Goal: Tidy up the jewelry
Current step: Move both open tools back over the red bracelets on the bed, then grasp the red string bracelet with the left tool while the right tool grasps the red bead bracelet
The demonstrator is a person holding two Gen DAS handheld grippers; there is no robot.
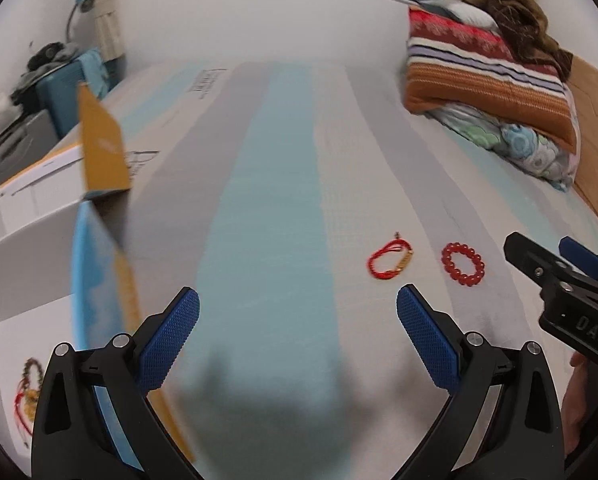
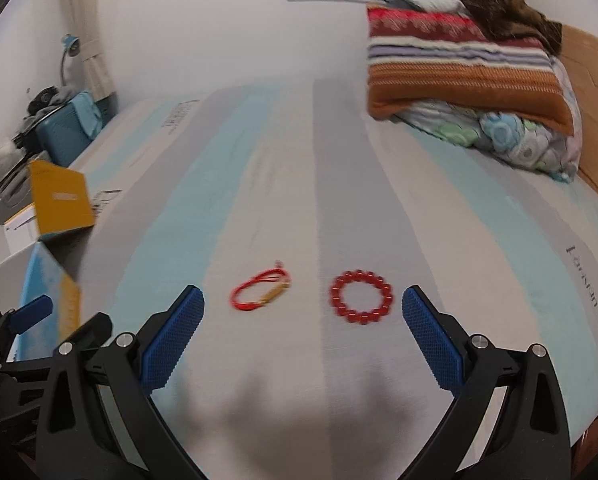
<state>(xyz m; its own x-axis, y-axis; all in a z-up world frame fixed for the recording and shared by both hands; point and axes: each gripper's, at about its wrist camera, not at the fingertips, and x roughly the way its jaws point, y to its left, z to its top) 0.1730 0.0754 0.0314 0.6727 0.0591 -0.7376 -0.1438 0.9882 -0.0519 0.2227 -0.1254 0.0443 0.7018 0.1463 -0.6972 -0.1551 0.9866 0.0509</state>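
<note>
While both tools hang above the striped bedsheet with nothing in them, you have two pieces left to sort. Your right gripper has its blue pads spread wide, and the red bead bracelet lies just ahead of it, nearer the right-hand pad. The red cord bracelet with its gold bar sits ahead too, toward the left-hand pad, a little apart from the beads. Your left gripper is equally wide open; both bracelets lie ahead and off to its right.

Expect the beads to be light, hard and glossy, probably strung on elastic, so the round surfaces may roll or squirt out of a pinch. Close across one side of the ring, trapping a bead or two between the pads, and let the rest dangle. The cord is limp and thin against soft fabric; the gold bar looks like the only stiff part, so take it there.

To the left of your left gripper stands an open box, blue and yellow outside, with some jewelry already lying on white inside.
</note>
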